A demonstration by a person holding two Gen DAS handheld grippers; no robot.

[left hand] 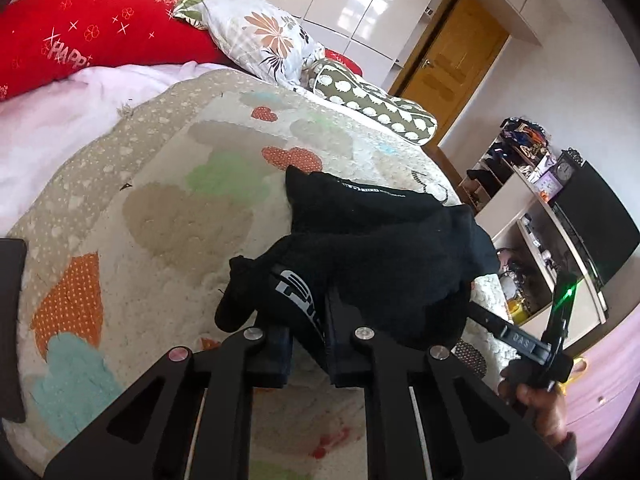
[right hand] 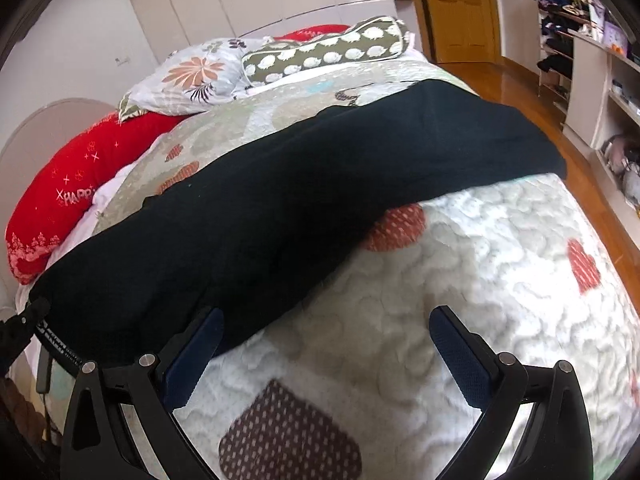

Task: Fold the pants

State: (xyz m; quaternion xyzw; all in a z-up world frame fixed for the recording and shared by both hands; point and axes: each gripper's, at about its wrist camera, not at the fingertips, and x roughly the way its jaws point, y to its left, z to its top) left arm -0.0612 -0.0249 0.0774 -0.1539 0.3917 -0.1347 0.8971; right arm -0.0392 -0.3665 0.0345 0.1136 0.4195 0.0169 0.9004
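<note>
The black pants (right hand: 304, 184) lie in a long band across the heart-patterned quilt (right hand: 500, 248) on the bed. My left gripper (left hand: 308, 344) is shut on the pants' waistband, which has white lettering (left hand: 296, 292), and the cloth (left hand: 380, 240) bunches up over the fingers. My right gripper (right hand: 326, 344) is open and empty just above the quilt, its left finger (right hand: 196, 356) touching the near edge of the pants. In the left wrist view the right gripper's body (left hand: 536, 352) and the hand holding it show at the lower right.
Pillows lie at the head of the bed: a red one (right hand: 64, 192), a floral one (right hand: 192, 76) and a green spotted bolster (right hand: 328, 52). White wardrobes and a wooden door (right hand: 460, 8) stand behind. Shelves with clutter (right hand: 600, 72) stand right of the bed across wooden floor.
</note>
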